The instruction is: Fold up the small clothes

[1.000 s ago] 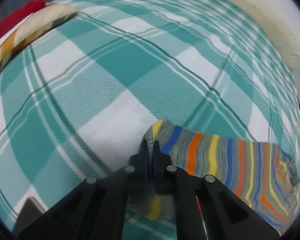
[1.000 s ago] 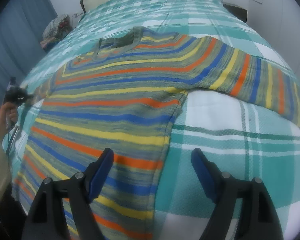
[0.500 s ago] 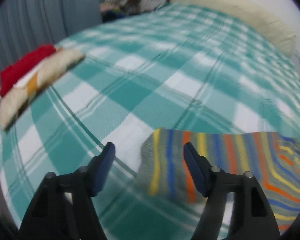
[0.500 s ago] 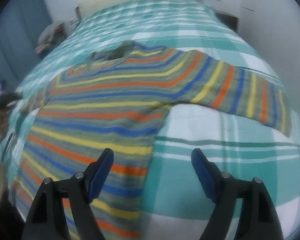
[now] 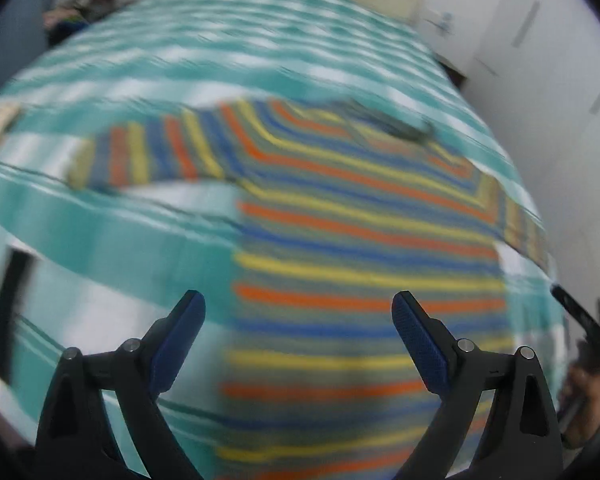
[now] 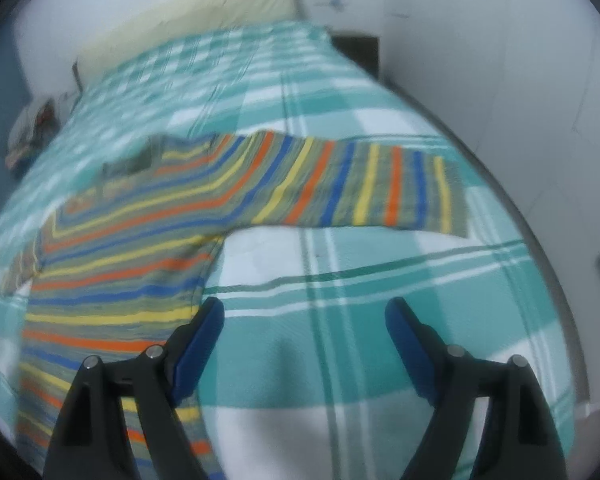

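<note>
A small knitted sweater with orange, yellow and blue stripes is lying flat on the teal-and-white checked bedspread, sleeves reaching toward both side edges. The left gripper has just been opening, nothing between its jaws; the right gripper is likewise spreading, gripping nothing.

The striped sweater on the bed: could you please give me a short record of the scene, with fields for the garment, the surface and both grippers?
garment: striped sweater, lying flat, both sleeves spread out sideways, not yet folded
surface: teal and white checked bedspread
left gripper: open, jaws have just been opening, nothing between the pads, above the sweater's body
right gripper: open, jaws have just been opening a little, empty, beside the sweater's side edge below the sleeve
image quality: left wrist view blurred
</note>
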`<state>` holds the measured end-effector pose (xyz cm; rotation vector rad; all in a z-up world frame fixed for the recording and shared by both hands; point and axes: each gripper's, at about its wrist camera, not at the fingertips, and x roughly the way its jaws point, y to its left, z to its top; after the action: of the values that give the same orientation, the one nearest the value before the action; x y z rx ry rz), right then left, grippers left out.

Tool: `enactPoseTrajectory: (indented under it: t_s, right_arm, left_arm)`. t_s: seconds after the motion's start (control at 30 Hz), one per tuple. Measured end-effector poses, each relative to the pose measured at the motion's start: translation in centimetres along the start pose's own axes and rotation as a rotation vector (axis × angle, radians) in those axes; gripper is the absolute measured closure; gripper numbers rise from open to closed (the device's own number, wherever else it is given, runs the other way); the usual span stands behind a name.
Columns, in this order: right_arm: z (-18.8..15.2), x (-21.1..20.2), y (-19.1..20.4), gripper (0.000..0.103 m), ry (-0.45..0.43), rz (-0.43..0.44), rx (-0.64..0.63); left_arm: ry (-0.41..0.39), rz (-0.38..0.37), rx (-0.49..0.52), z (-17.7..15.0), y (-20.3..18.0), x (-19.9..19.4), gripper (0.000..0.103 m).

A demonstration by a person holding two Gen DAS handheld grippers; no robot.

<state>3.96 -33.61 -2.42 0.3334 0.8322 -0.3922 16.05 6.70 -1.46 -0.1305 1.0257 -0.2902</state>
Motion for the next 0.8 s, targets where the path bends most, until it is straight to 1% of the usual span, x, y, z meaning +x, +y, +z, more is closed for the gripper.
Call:
enactPoseTrajectory:
  t_s: [0.03, 0.07, 0.13, 0.17, 0.2, 0.23, 0.33, 0.4, 0.47, 0.6, 0.7, 0.8]
  right_arm:
    - [-0.4, -0.7, 0.0, 0.014, -0.015, 0.004, 0.014]
    - [-1.0, -1.3, 0.2, 0.013, -0.031, 0.013, 0.023]
    - [-2.3, -1.8, 1.3, 0.013, -0.044, 0.028, 0.000]
    - [-2.7, -1.5, 2.0, 0.013, -0.040, 0.034, -0.027]
    - [-3.2, -0.9, 3.0, 0.013, -0.030, 0.041, -0.083]
    - [-3.6, -0.5, 3.6, 0.013, -0.024, 0.044, -0.127]
    - [-4.5, 0.6, 5.6, 0.013, -0.053, 0.026, -0.241]
    - [-4.7, 1.0, 6.4, 0.013, -0.069, 0.033, -0.277]
    - [-4.7, 1.3, 6.9, 0.013, -0.067, 0.053, -0.288]
    - [-5.0, 1.6, 7.7, 0.013, -0.054, 0.088, -0.304]
    - [-5.1, 1.6, 8.4, 0.013, -0.059, 0.110, -0.316]
    - [-5.1, 1.2, 8.8, 0.013, -0.080, 0.133, -0.326]
  left_arm:
    - [-0.014, -0.006, 0.023, -0.7, -0.9, 0.4, 0.008]
    - [-0.030, 0.007, 0.054, -1.2, -1.6, 0.9, 0.008]
    - [-0.059, 0.074, 0.129, -2.0, -2.9, 2.1, 0.008]
    - [-0.065, 0.099, 0.158, -2.3, -3.2, 2.7, 0.008]
    - [-0.065, 0.120, 0.179, -2.5, -3.4, 3.1, 0.008]
    - [-0.061, 0.128, 0.185, -2.8, -3.8, 3.5, 0.008]
    - [-0.062, 0.080, 0.149, -2.7, -3.6, 3.3, 0.008]
    - [-0.084, 0.060, 0.129, -2.5, -3.1, 2.9, 0.008]
    - [-0.095, 0.054, 0.116, -2.5, -3.0, 2.8, 0.007]
    - [-0.063, 0.042, 0.098, -2.7, -3.0, 3.1, 0.007]
    - [-0.096, 0.020, 0.088, -3.0, -3.2, 2.2, 0.007]
    - [-0.125, 0.026, 0.110, -3.1, -3.8, 1.6, 0.006]
